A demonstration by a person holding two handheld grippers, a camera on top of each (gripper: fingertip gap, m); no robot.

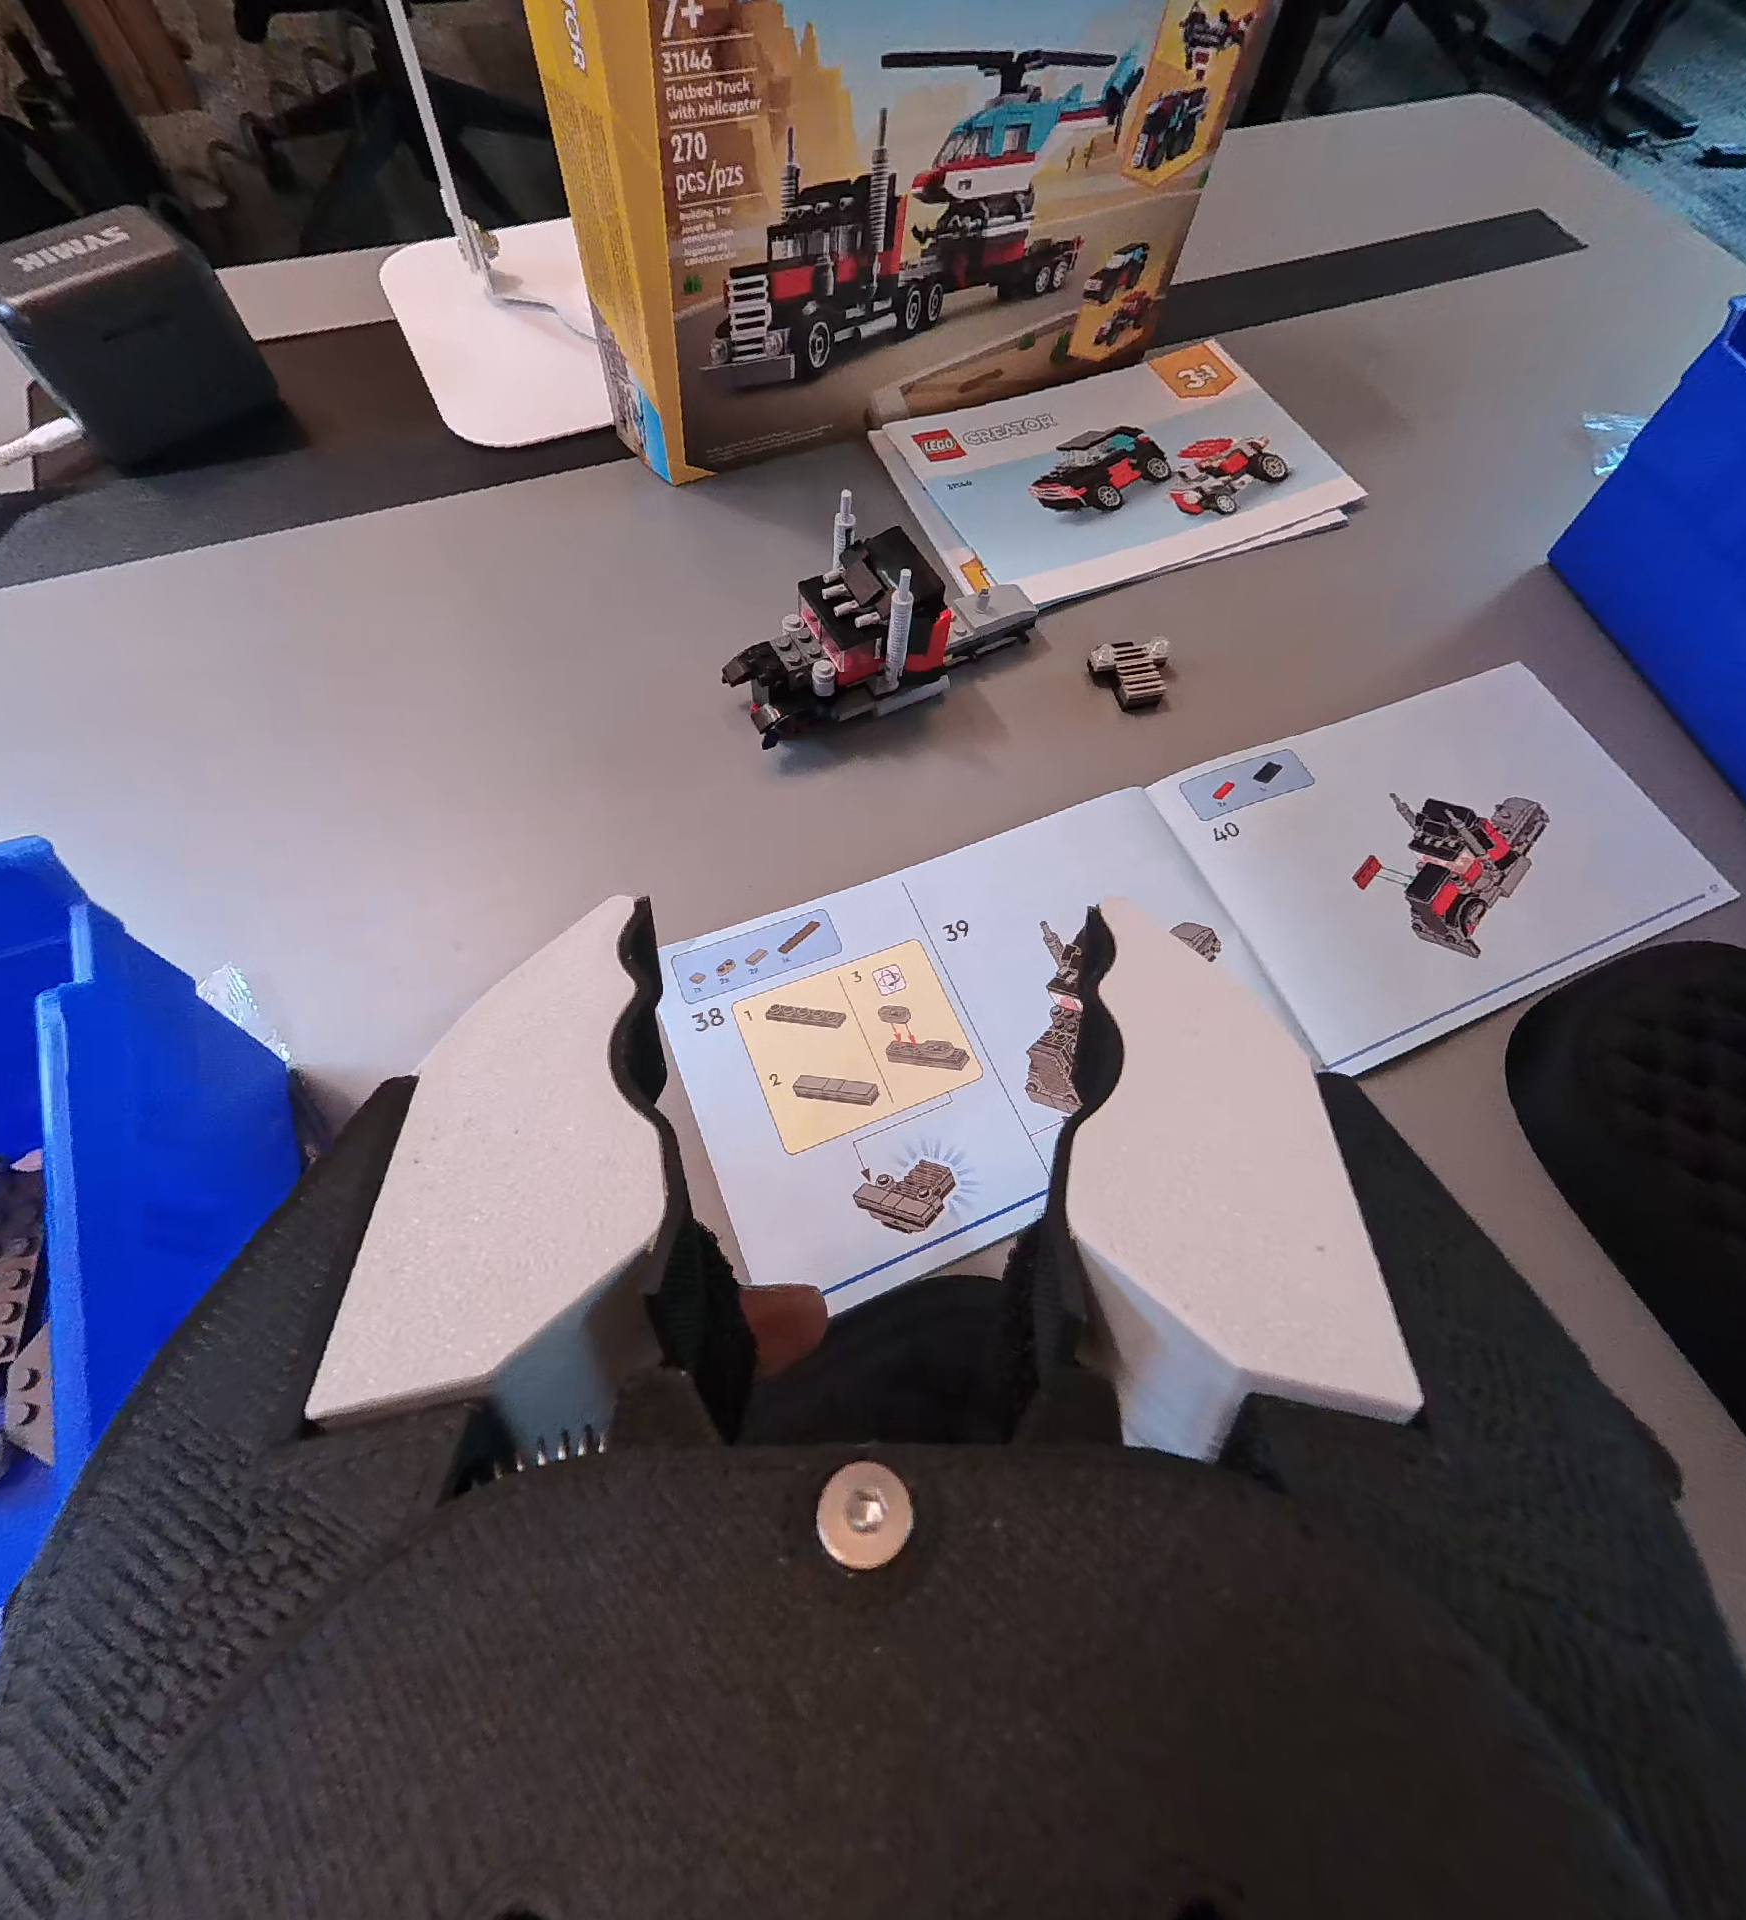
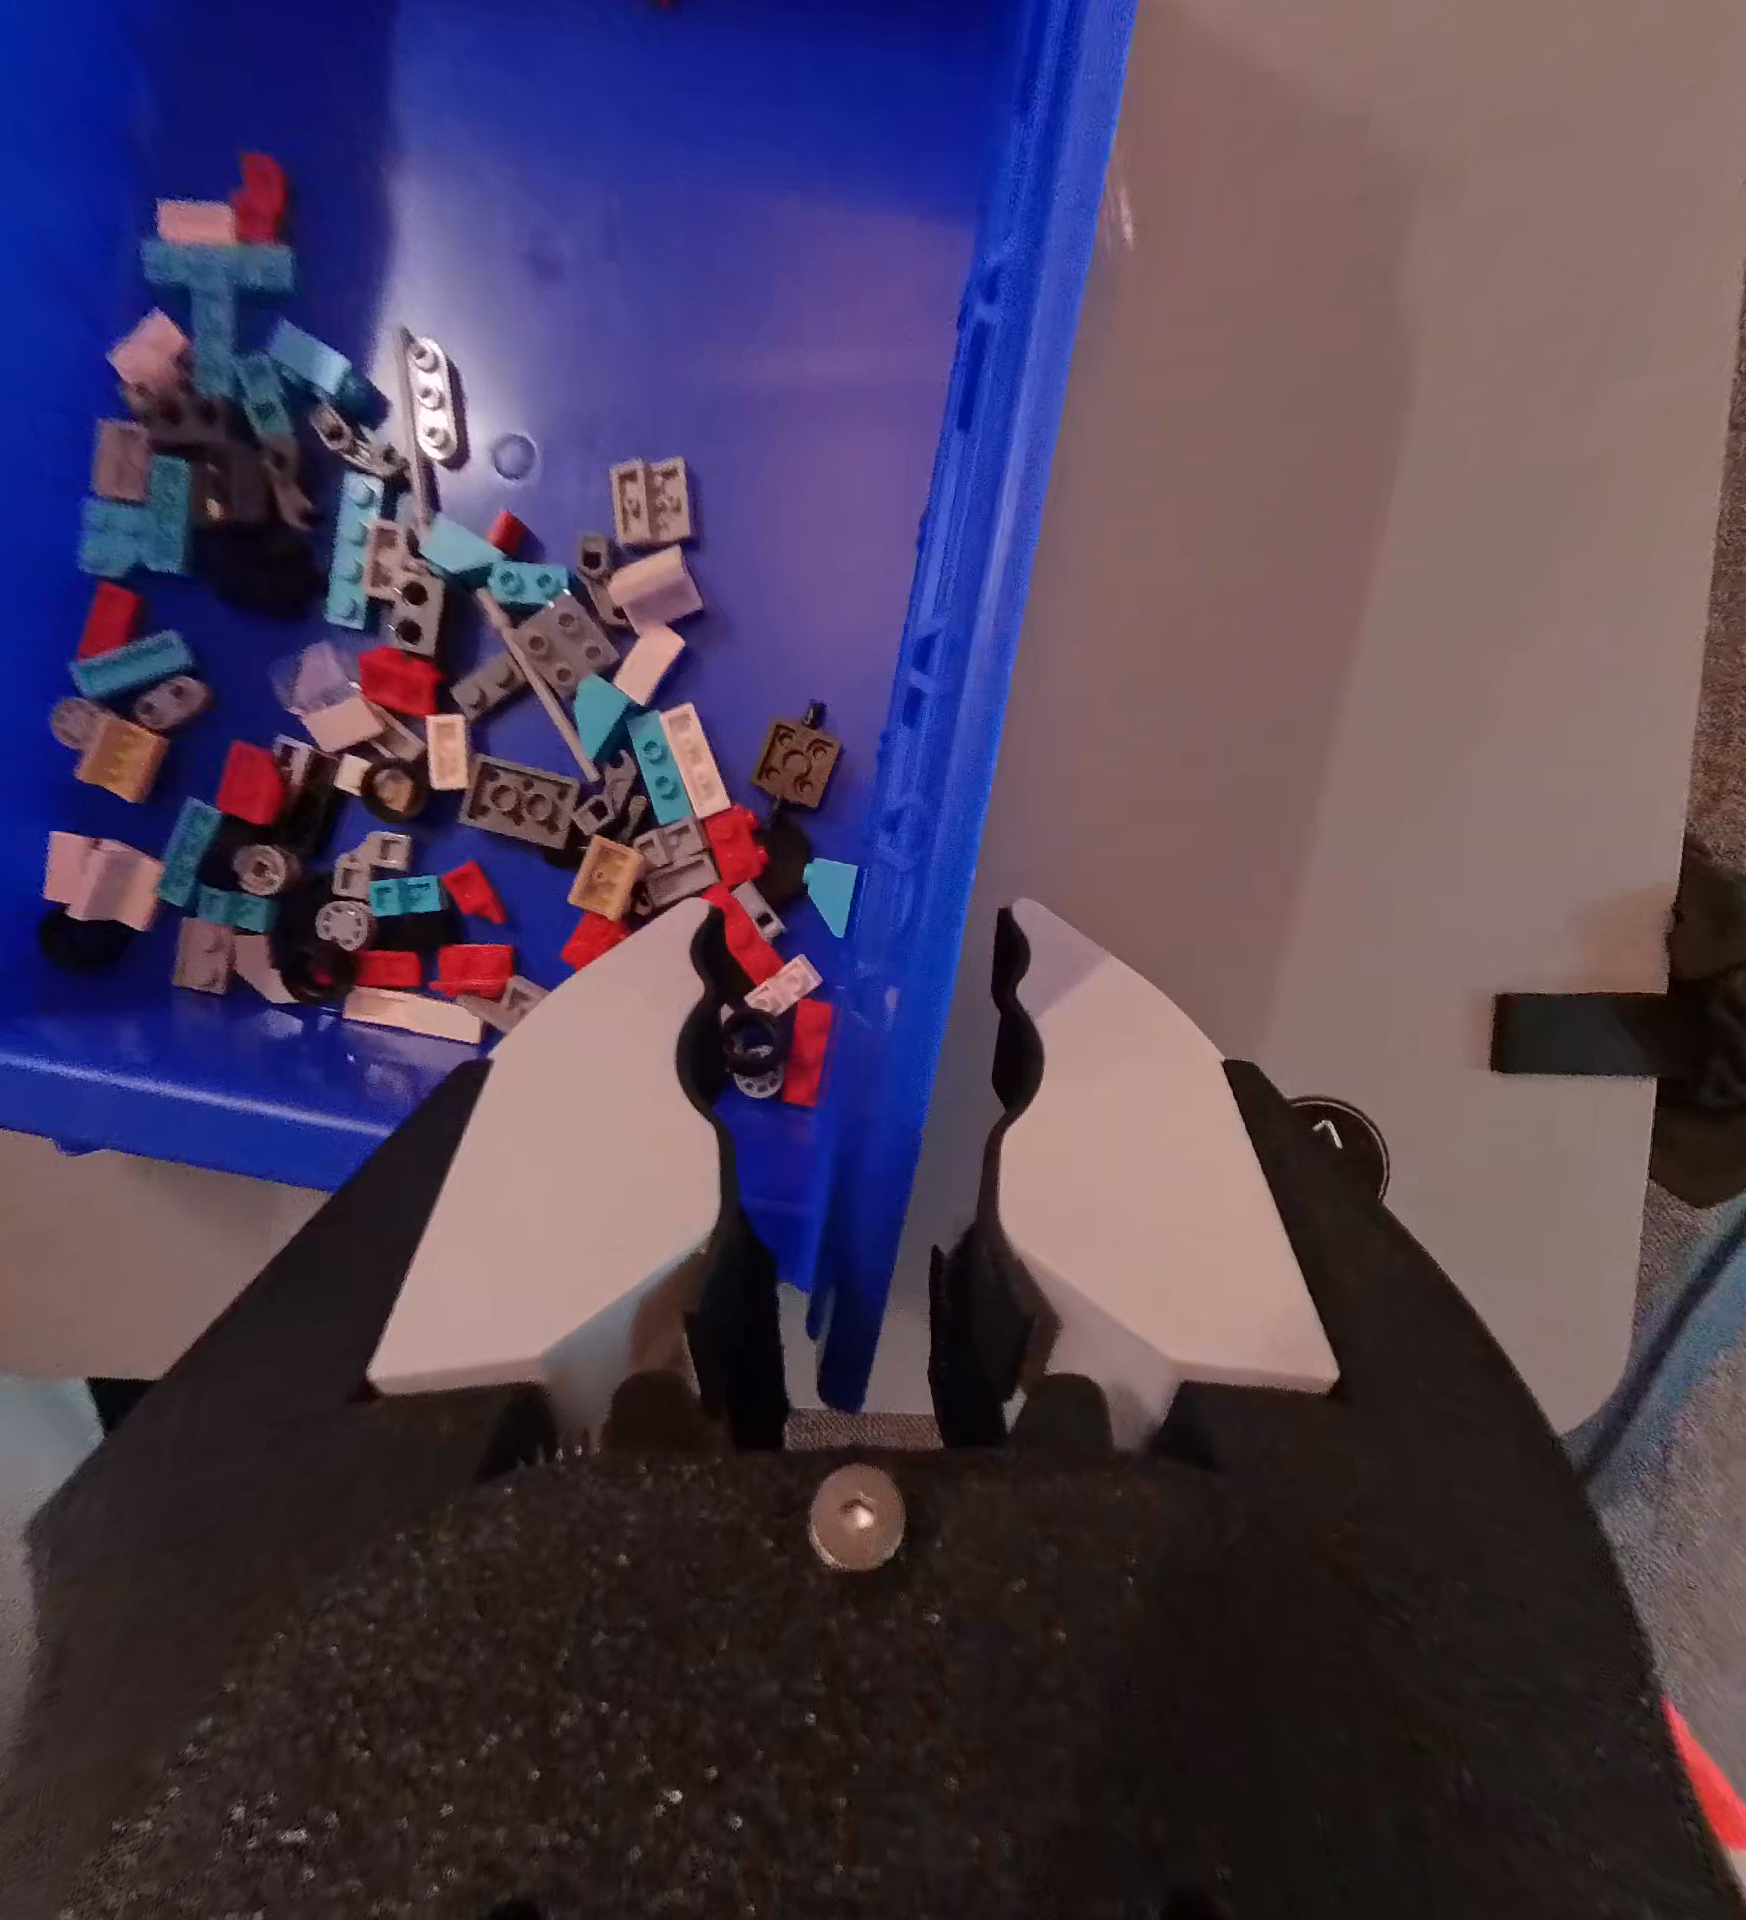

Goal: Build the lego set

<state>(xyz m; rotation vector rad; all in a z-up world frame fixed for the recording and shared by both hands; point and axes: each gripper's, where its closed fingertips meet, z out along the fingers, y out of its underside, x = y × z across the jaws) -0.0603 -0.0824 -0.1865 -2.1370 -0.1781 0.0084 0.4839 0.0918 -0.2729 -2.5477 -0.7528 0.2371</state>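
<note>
In the left wrist view a partly built black and red truck cab (image 1: 853, 639) stands on the grey table, with a small grey grille sub-assembly (image 1: 1131, 670) to its right. An open instruction booklet (image 1: 1420, 883) lies in front of them. My left gripper (image 1: 874, 920) is open and empty, hovering over the booklet's left page. In the right wrist view my right gripper (image 2: 853, 920) is open and empty above the near right corner of a blue bin (image 2: 994, 520). The bin holds several loose pieces (image 2: 401, 675) in teal, red, grey, white and black.
The set's box (image 1: 848, 208) and a stack of closed booklets (image 1: 1118, 478) stand behind the truck. A blue bin (image 1: 121, 1039) with pieces sits at left, another blue bin (image 1: 1721, 561) at right. A dark charger box (image 1: 121, 332) and a white stand base (image 1: 495, 332) are at the back left. Left tips to right tips: about 60 cm. Measured from the fingertips, the small grey grille sub-assembly (image 1: 1131, 670) is 20 cm or so from the left gripper and 45 cm from the right.
</note>
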